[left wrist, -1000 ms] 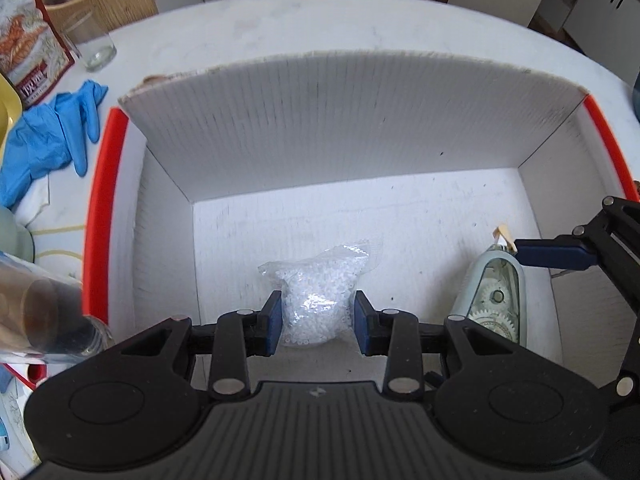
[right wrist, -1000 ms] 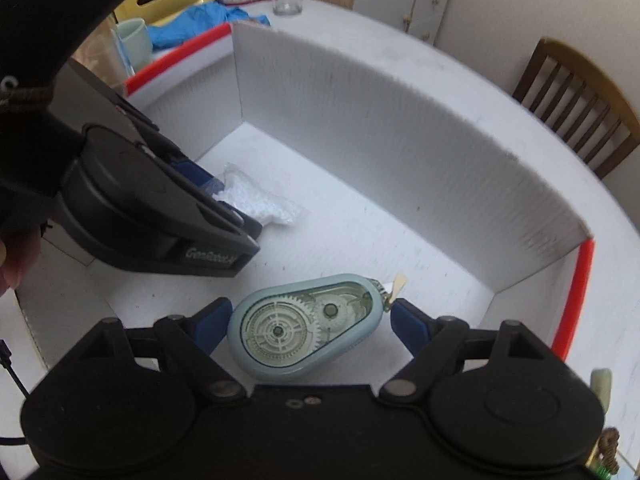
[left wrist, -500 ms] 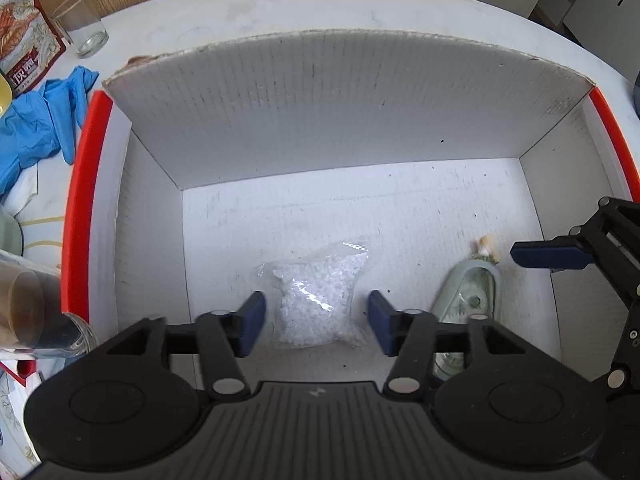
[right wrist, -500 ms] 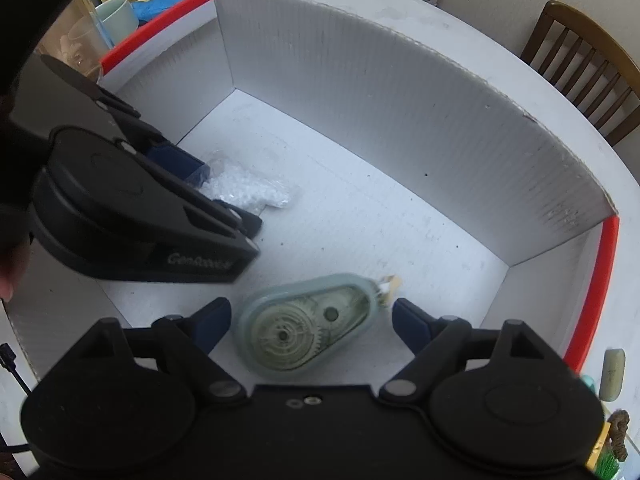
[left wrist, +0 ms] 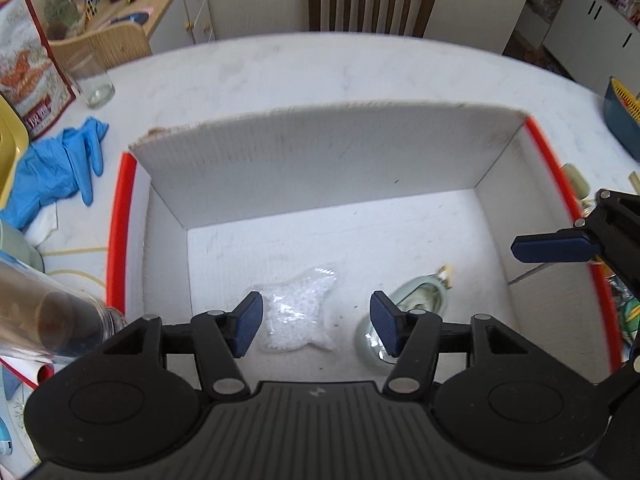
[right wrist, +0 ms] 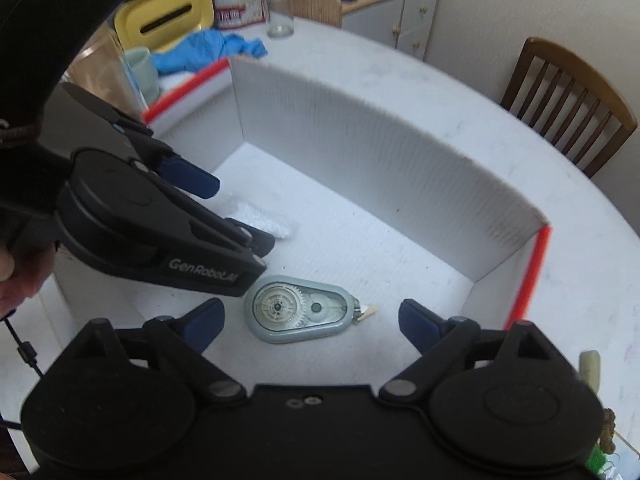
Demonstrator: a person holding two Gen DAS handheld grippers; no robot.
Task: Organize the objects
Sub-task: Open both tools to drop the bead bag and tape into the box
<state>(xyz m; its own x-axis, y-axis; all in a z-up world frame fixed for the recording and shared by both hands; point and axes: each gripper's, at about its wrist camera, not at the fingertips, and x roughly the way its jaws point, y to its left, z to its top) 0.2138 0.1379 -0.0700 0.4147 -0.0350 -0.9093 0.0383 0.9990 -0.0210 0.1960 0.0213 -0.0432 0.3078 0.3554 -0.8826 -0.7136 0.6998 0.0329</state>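
A white box with red edges (left wrist: 328,168) stands on the round table; it also shows in the right wrist view (right wrist: 360,148). A clear bag of white beads (left wrist: 298,312) lies on its floor, partly hidden in the right wrist view (right wrist: 260,220). A pale green correction-tape dispenser (right wrist: 300,308) lies flat beside the bag, also in the left wrist view (left wrist: 416,300). My left gripper (left wrist: 316,328) is open and empty above the bag. My right gripper (right wrist: 310,326) is open and empty above the dispenser.
Blue gloves (left wrist: 56,168), a drinking glass (left wrist: 94,80), a snack bag (left wrist: 28,68) and a yellow container (right wrist: 168,12) sit left of the box. A glass jar (left wrist: 52,312) is at near left. Wooden chairs (right wrist: 568,104) stand beyond the table.
Both grippers opened, let go of the bag and the dispenser, and rose above the box. Both objects now lie on the box floor.
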